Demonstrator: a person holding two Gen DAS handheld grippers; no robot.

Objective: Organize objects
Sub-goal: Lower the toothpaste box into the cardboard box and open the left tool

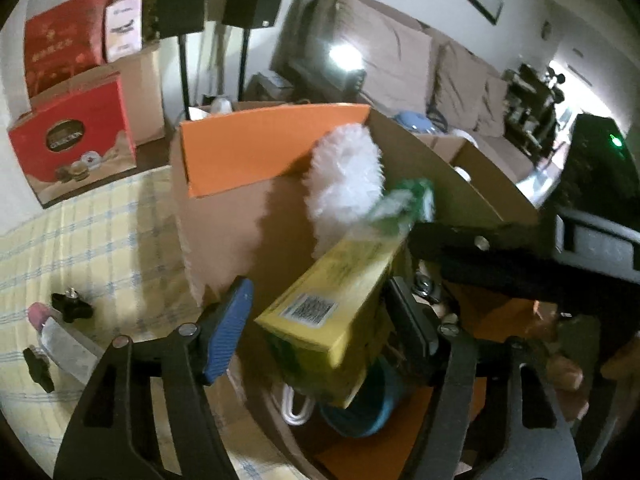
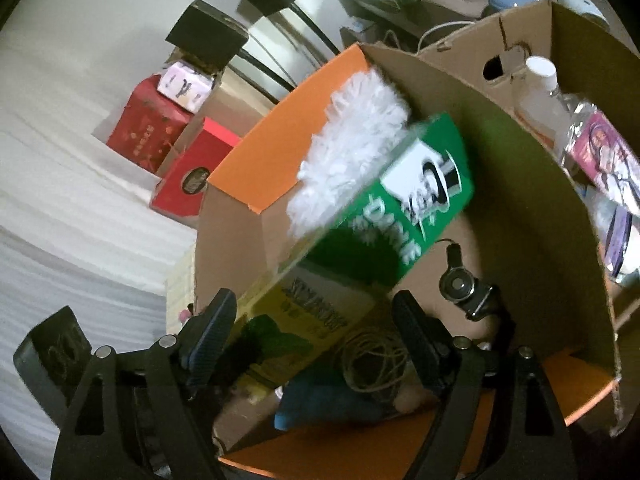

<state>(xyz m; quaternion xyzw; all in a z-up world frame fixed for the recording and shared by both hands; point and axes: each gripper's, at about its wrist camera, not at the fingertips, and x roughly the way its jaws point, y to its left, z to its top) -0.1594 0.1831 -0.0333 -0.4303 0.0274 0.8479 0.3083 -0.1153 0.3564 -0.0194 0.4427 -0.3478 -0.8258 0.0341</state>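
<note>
Carton [image 1: 336,304] hangs over box [image 1: 460,176], toward 12 o'clock; both grippers' fingers [image 1: 228,332] look spread, grip uncertain. Step, I judge: stowing. Next: lower it beside duster [image 1: 344,176].

Readable text, little of it:

- Green-and-yellow carton [image 2: 384,216], right wrist view: white letters "DARLIE" on the green panel, partly motion-blurred, beside a white patch with a man in a top hat. Dark print block on the yellow panel, unreadable.
- Same carton [image 1: 340,300] in left wrist view: white barcode sticker on the yellow end face, digits too blurred.
- Red box [image 1: 74,142] on the surface: dark oval badge with gold lettering, seems to read "COLLECTION".
- Dark red box [image 1: 60,40] behind: gold characters, illegible.
- Pink-white box [image 1: 124,26]: dark print, illegible.
- Bottle [image 2: 600,148]: pink label, text unreadable.
</note>
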